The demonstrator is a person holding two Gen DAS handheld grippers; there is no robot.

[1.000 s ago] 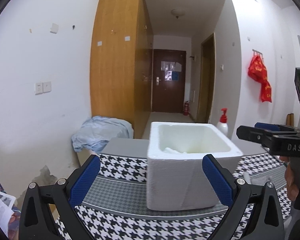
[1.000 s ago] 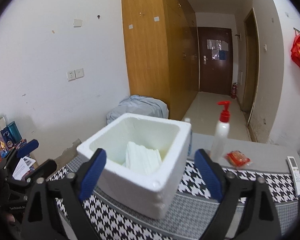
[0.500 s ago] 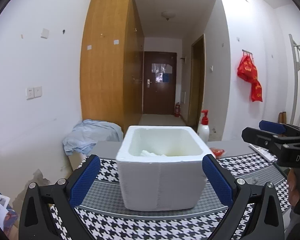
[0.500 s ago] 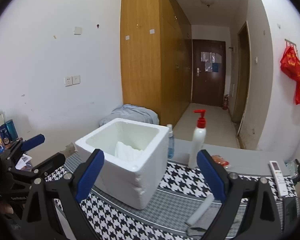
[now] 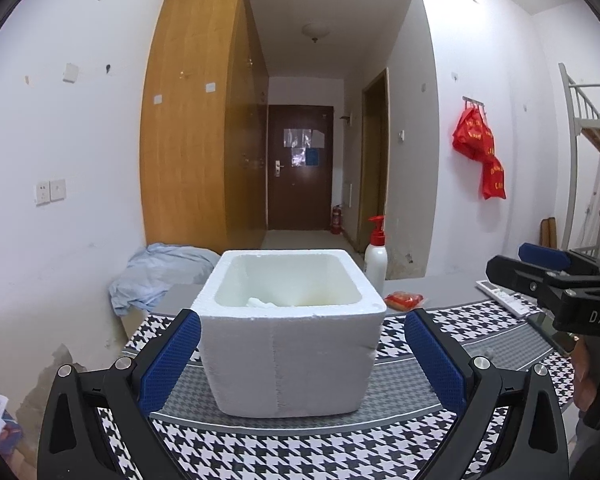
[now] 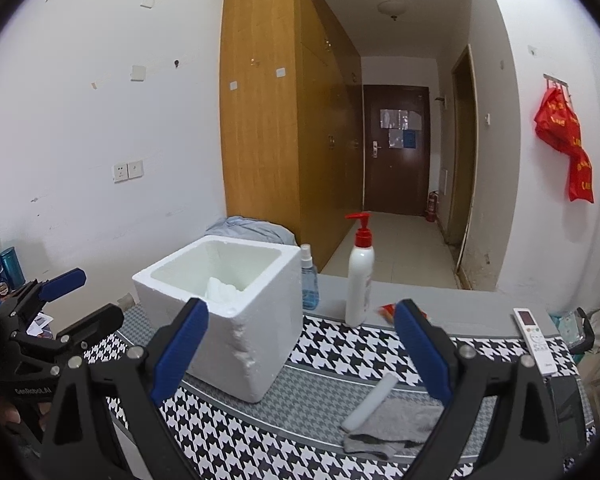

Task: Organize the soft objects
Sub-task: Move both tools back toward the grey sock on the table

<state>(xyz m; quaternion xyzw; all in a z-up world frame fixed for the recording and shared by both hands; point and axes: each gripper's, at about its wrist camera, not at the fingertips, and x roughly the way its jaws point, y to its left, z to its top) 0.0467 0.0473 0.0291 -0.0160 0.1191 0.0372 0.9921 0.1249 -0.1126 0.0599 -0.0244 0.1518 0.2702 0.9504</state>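
Left wrist view: the left tool (image 5: 302, 356) is spread wide, its 2 blue pads apart and empty, flanking without touching the 1 white foam box (image 5: 292, 344) that stands on the houndstooth-covered table (image 5: 284, 452). At the right edge of that view the right tool (image 5: 540, 268) shows side-on.

Right wrist view: the right tool (image 6: 300, 356) is likewise wide open with nothing between its 2 pads. It sits above the table (image 6: 340, 344), with the foam box (image 6: 228, 312) ahead to the left. Inside the box lies 1 crumpled white soft item (image 6: 220, 290), visible against the near inner wall. Ahead on the cloth lies 1 grey folded cloth (image 6: 396, 428) with 1 white roll (image 6: 370, 402) resting across its top edge; both are apart from the box. The left tool (image 6: 66, 300) appears at the left edge, also open.

Behind the box stand 1 small blue spray bottle (image 6: 309, 280) and 1 white pump bottle with a red top (image 6: 360, 276). Near them lie 1 red packet (image 6: 388, 311) and 1 white remote (image 6: 534, 336).
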